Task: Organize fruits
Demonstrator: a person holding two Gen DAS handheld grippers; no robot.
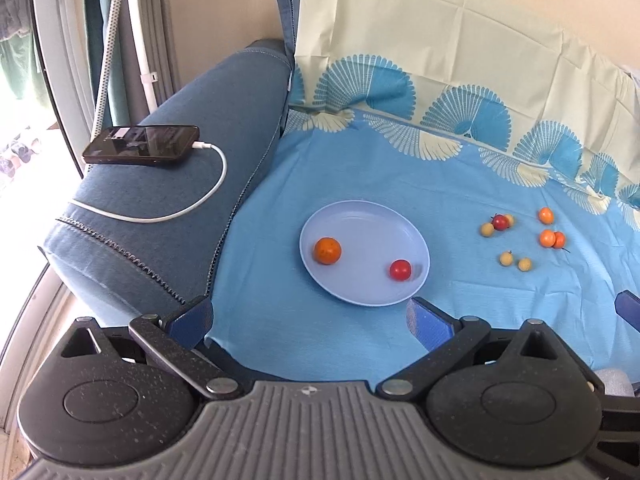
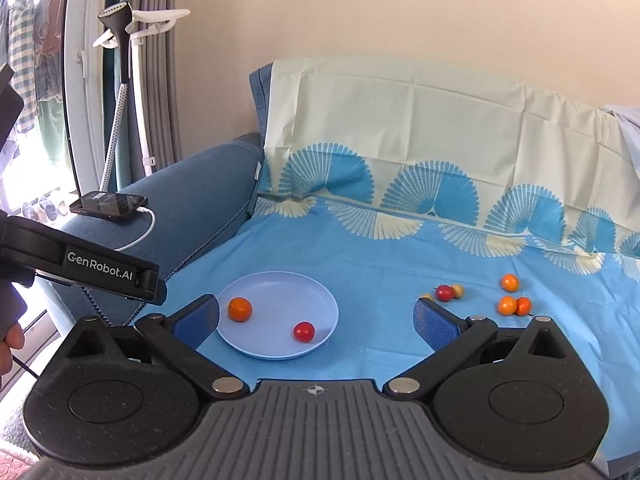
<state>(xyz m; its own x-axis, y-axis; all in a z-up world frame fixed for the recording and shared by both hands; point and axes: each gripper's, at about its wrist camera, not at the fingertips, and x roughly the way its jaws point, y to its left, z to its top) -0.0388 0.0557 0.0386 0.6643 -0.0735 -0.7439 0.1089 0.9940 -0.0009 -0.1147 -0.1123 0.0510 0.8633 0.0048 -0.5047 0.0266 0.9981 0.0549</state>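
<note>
A pale blue plate (image 1: 360,220) (image 2: 276,284) lies on the blue sheet and holds an orange fruit (image 1: 327,251) (image 2: 239,309) and a red fruit (image 1: 400,269) (image 2: 303,331). To its right, loose on the sheet, lie several small fruits: a red one (image 1: 500,222) (image 2: 443,293), orange ones (image 1: 552,239) (image 2: 514,306) and yellow ones (image 1: 515,261). My left gripper (image 1: 310,318) is open and empty, hanging back above the plate's near rim. My right gripper (image 2: 316,320) stands wide open and empty too, its pads on either side of the plate.
A blue sofa armrest (image 1: 168,200) on the left carries a phone (image 1: 142,145) (image 2: 109,204) on a white charging cable. The sheet runs up the backrest (image 1: 440,40). The left gripper's body (image 2: 80,264) and a person's hand (image 2: 10,344) show at the left edge.
</note>
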